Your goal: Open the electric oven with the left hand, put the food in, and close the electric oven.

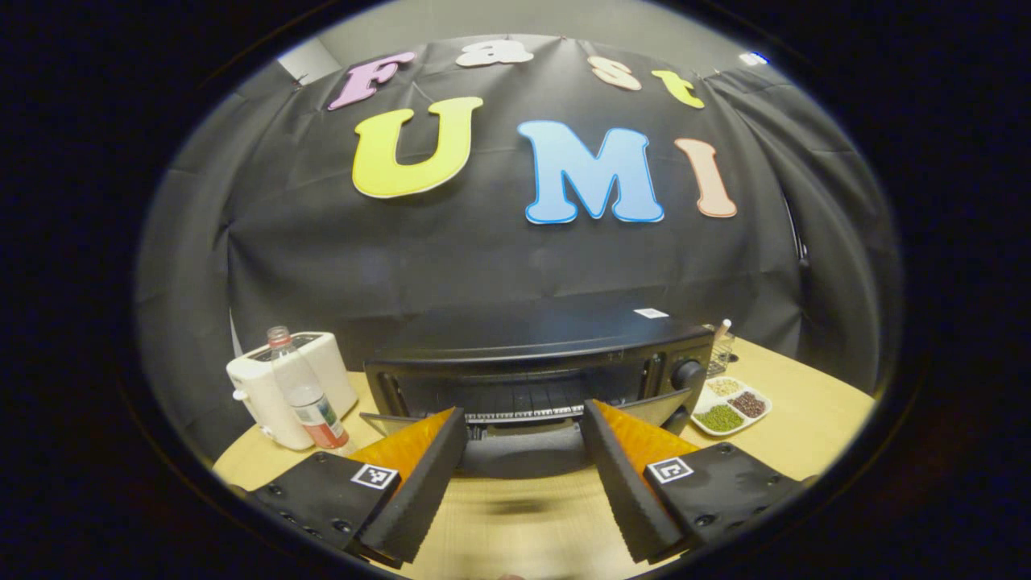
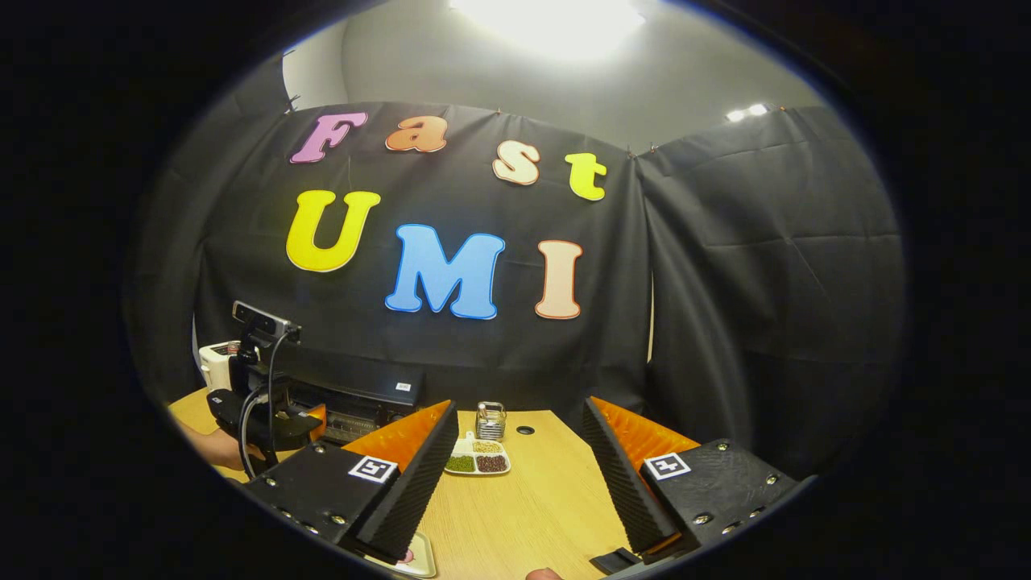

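**Oven door down, both grippers spread wide**

Electric oven [image 1: 532, 362] at the far middle of the wooden table [image 1: 805, 419], backed against the black cloth wall. Long axis running left to right; open mouth facing the near edge. Door [image 1: 519, 451] dropped forward and down toward the near side, wire rack [image 1: 523, 412] showing inside the dark cavity. Control knob [image 1: 687, 373] on the right end of the front panel.

Left gripper [image 1: 523, 475] directly in front of the open mouth, fingers spread wide apart, nothing between them, lined up on the oven's opening, the lowered door in the gap between the fingertips. Seen from the right gripper view, the same left gripper [image 2: 266, 419] off to the left just in front of the oven [image 2: 354, 399], a bit of the holding hand [image 2: 213, 451] visible behind it.

Right gripper [image 2: 519, 475] also wide open, empty, hovering over bare tabletop to the right of the oven.

Just right of the oven, a white divided dish [image 1: 729, 407] with green, dark and pale grains; a small metal holder [image 2: 490, 420] behind it. Left of the oven, a plastic bottle with a red label [image 1: 310, 395] standing upright, near a white appliance [image 1: 270, 387]. At the near edge under the right gripper, the corner of a small tray [image 2: 415, 560]; contents hard to make out.
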Available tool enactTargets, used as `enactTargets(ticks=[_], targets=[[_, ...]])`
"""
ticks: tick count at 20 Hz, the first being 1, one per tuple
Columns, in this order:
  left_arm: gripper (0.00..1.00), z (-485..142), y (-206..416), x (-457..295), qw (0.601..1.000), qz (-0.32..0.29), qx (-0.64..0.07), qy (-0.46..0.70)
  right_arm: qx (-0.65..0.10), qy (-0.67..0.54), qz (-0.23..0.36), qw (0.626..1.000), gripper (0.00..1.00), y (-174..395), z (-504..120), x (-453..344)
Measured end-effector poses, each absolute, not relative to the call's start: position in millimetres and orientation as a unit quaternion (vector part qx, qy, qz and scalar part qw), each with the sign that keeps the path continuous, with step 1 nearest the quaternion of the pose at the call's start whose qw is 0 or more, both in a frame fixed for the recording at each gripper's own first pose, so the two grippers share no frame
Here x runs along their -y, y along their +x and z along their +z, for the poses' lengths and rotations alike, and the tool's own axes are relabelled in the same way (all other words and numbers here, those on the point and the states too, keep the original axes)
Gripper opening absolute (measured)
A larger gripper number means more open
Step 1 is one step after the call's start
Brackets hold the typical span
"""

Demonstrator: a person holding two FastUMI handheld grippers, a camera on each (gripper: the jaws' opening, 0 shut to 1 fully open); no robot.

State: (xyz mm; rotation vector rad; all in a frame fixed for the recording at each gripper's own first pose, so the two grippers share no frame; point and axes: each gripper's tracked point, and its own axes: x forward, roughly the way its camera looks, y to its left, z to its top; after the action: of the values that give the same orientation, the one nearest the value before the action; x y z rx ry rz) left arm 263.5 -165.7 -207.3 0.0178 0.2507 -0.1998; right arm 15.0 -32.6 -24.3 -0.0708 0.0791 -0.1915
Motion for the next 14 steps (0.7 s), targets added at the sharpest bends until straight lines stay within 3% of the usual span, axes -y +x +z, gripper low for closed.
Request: enactTargets(ticks=[2, 3, 14], targets=[[1.00, -213.7, 254.2, 165.4, 0.986, -0.097, -0.132, 0.010, -0.040, -0.032, -0.091, 0.995, 0.95, 11.5, -26.6, 34.8], [0.97, -217.3, 249.5, 165.2, 0.986, -0.096, -0.137, 0.011, -0.042, -0.031, -0.089, 0.995, 0.95, 10.0, -27.6, 35.7], [0.98, -270.9, 203.7, 164.1, 0.978, -0.082, -0.192, 0.006, -0.057, -0.023, -0.073, 0.995, 0.96, -5.8, -39.2, 50.3]])
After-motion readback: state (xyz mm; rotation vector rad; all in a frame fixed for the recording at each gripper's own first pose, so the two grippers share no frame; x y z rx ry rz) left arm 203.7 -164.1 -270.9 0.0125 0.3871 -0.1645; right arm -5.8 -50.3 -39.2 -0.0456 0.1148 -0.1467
